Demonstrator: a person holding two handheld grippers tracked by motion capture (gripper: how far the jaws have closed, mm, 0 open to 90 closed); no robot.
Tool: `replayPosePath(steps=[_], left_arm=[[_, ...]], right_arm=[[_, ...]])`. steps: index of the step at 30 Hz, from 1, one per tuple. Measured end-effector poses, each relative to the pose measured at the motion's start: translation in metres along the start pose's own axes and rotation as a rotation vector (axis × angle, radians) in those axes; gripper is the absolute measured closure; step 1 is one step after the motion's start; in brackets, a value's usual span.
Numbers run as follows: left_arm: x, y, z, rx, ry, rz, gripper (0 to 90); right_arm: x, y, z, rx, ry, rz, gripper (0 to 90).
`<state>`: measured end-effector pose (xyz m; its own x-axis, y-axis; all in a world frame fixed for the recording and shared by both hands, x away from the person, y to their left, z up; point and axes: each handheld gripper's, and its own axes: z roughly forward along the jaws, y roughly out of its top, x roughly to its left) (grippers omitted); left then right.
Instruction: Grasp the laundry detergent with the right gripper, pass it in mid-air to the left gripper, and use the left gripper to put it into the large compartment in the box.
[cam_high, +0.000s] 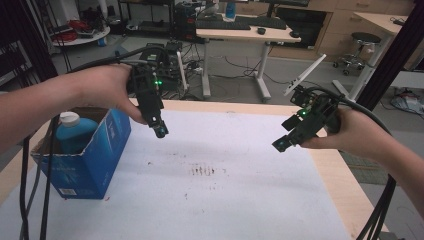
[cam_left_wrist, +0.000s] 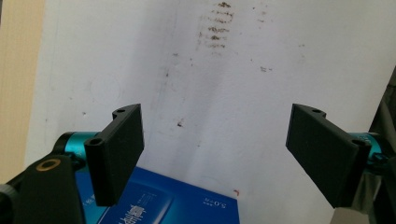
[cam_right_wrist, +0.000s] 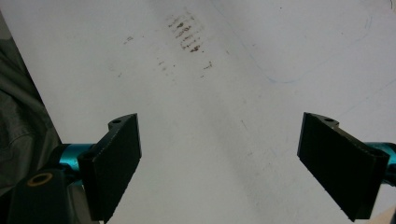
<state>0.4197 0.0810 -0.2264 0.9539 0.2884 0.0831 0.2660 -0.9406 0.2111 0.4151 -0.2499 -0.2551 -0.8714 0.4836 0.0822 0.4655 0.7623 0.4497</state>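
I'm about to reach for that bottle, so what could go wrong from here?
The blue box sits at the table's left edge, so a push from the left gripper might slide it off. The bottle stands deep inside, so its walls may block open jaws. Cables hanging beside it could snag.

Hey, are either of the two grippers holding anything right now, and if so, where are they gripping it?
Nothing is held. The left gripper and the right gripper both have their jaws wide apart, with just the white table cover between them.

1 blue box (cam_high: 82, 160), 1 blue bottle (cam_high: 75, 131), 2 hand-held grippers: left (cam_high: 161, 131), right (cam_high: 282, 143).
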Motion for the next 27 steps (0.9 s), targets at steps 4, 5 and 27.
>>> replayPosePath(steps=[4, 5, 27], left_arm=[[0.000, 0.004, 0.005, -0.003, -0.003, 0.006, 19.4], [0.000, 0.004, 0.006, -0.006, -0.006, 0.005, 19.4], [-0.003, 0.007, 0.014, -0.002, -0.019, 0.012, 19.4]], right_arm=[[-0.002, -0.002, -0.001, -0.002, 0.003, 0.009, 13.2], [-0.003, -0.002, -0.001, 0.000, 0.002, 0.011, 13.2], [-0.002, -0.001, 0.001, 0.006, 0.009, 0.000, 13.2]])
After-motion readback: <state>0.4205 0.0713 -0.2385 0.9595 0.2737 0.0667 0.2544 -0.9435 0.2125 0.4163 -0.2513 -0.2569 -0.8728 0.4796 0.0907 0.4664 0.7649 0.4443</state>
